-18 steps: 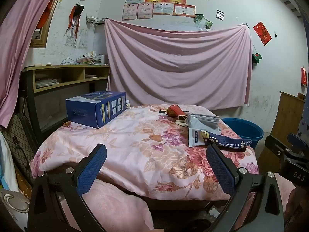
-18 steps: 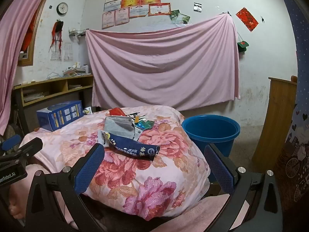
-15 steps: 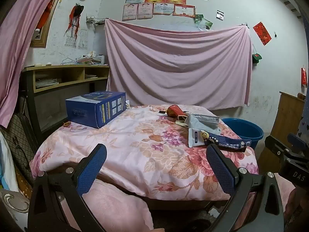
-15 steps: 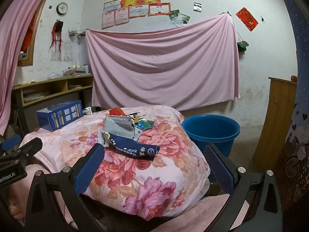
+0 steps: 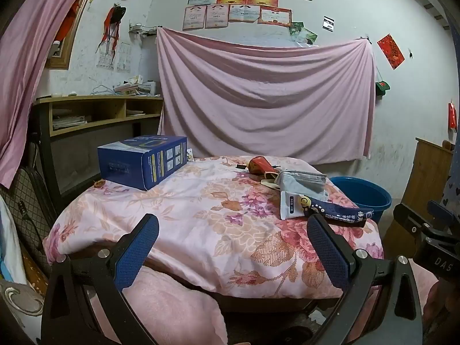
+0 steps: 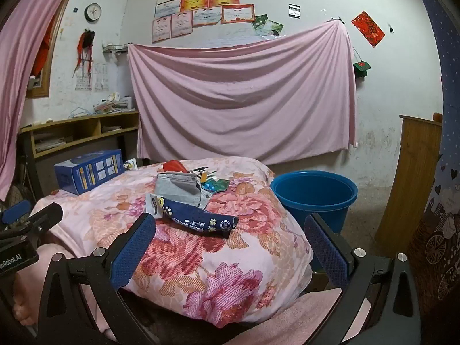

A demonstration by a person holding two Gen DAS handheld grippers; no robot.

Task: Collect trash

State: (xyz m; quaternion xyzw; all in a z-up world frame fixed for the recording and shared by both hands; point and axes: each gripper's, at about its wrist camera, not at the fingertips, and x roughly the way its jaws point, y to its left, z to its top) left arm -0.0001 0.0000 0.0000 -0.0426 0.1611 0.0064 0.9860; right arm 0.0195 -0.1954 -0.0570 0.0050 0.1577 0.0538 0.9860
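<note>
Trash lies on the floral quilt [image 6: 230, 247]: a dark blue wrapper [image 6: 195, 218] [image 5: 325, 210], a grey face mask [image 6: 178, 185] [image 5: 302, 179], a red wrapper [image 5: 260, 165] [image 6: 172, 166] and small green scraps [image 6: 214, 184]. A blue bucket [image 6: 313, 195] [image 5: 362, 198] stands on the floor right of the table. My left gripper [image 5: 233, 244] is open and empty at the near edge. My right gripper [image 6: 230, 241] is open and empty, just short of the dark blue wrapper.
A blue carton [image 5: 143, 165] [image 6: 89, 171] sits on the quilt's far left. A wooden shelf [image 5: 95, 115] stands at the left wall, a wooden cabinet [image 6: 414, 184] at the right. A pink sheet [image 6: 244, 100] hangs behind. A pink cushion [image 5: 172, 307] lies below.
</note>
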